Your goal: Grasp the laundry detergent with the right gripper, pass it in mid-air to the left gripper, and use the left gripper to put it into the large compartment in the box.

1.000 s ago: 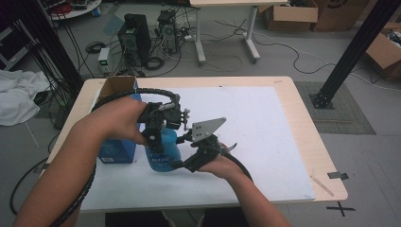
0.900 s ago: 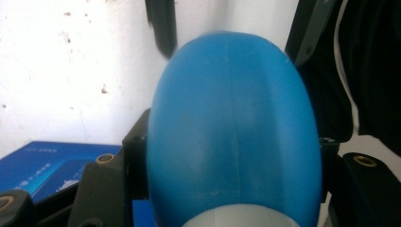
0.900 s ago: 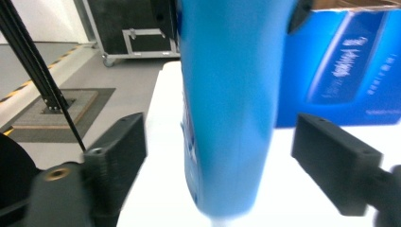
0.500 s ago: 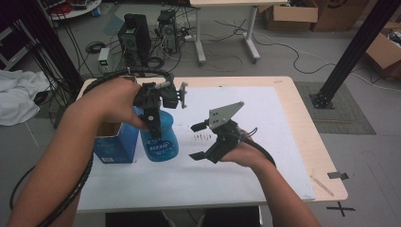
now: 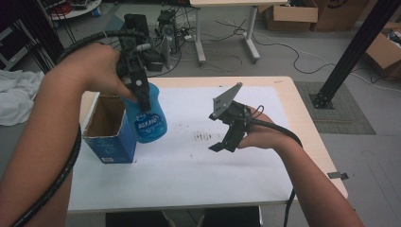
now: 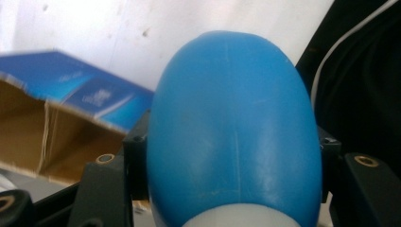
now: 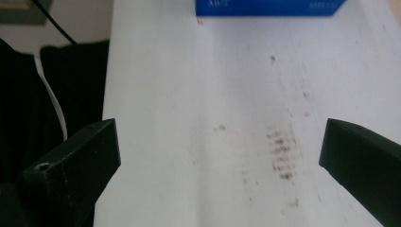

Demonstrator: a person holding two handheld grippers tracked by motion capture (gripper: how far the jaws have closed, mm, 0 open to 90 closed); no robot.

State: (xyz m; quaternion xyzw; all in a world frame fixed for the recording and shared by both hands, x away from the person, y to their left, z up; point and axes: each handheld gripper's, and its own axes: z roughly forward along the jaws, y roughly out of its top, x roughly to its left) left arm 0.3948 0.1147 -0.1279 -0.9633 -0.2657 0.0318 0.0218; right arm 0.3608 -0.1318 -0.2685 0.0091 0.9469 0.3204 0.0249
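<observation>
Hanging upright, neck up, blue bottle (image 5: 150,120) beside box (image 5: 109,130).

One blue bottle (image 5: 150,120) hangs above the table, and one open blue box (image 5: 109,130) stands on it just beside the bottle. There are two grippers, a left gripper (image 5: 140,92) clamped on the bottle and a right gripper (image 5: 226,135) with nothing between its jaws, which have just been opening. One white sheet (image 5: 198,175) covers one wooden table (image 5: 307,123), and one patch of dark smudges (image 5: 203,137) marks the sheet.
</observation>
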